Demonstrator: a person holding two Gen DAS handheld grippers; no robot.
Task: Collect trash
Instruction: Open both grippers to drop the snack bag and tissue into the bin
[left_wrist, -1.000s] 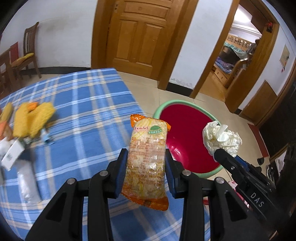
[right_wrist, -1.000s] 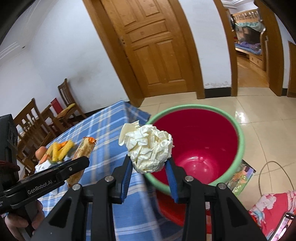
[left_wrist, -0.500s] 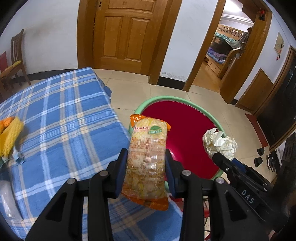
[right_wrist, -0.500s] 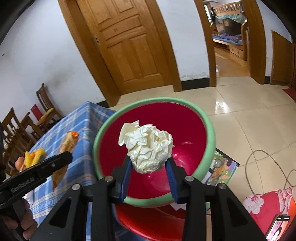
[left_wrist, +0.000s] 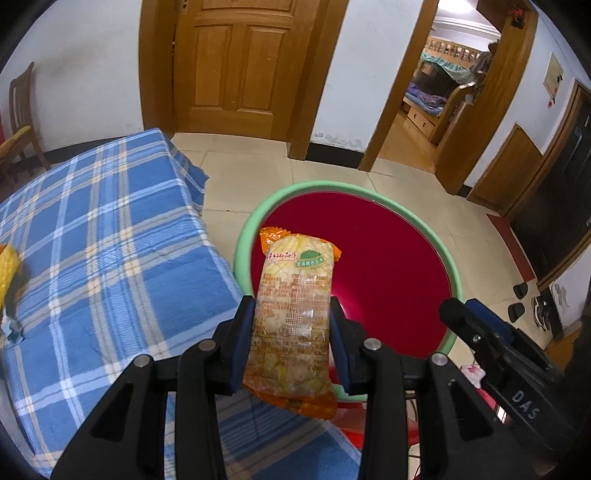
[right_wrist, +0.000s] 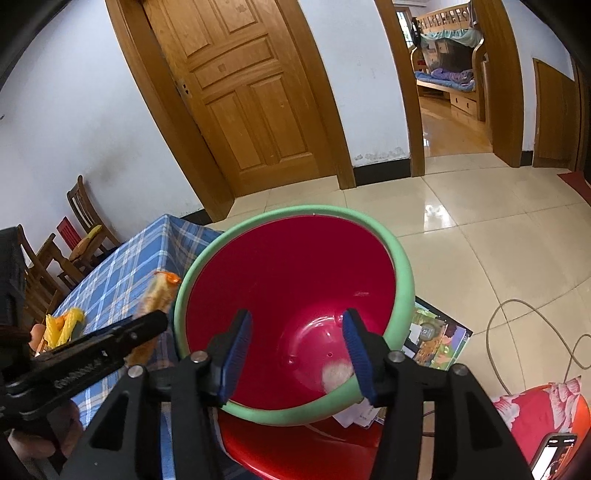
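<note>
Nearest in the left wrist view, my left tool (left_wrist: 291, 332) is clamped on a snack packet (left_wrist: 291, 321), an orange-ended clear wrapper with printed text and a green label near its top. Its blue pads press the packet's two long sides, and the packet stands upright between them. The packet hangs over the near rim of the red bin (left_wrist: 388, 258), which has a pale green rim and stands on the floor just beside the counter (left_wrist: 110, 251) with its blue plaid cloth.

In the right wrist view, my right tool (right_wrist: 297, 345) stands apart, its jaws having just been opening, with nothing between the pads. It is poised over the bin's mouth. Below it, at the bottom of the bin, lies a pale blurred lump (right_wrist: 336, 373), apparently the crumpled paper ball; blur prevents a surer reading.

To the left in that view, a hand (right_wrist: 40, 439) grips the left tool's handle. Yellow and orange items (right_wrist: 64, 325) lie further back on the counter. On the floor beside the bin are a printed picture sheet (right_wrist: 436, 339), a cable (right_wrist: 517, 332) and a red flowered cloth (right_wrist: 543, 410).

Farther off stand wooden chairs (right_wrist: 85, 229) against the white wall, a closed panelled wooden door (right_wrist: 243, 92), and an open doorway showing a bunk bed (right_wrist: 450, 55).
</note>
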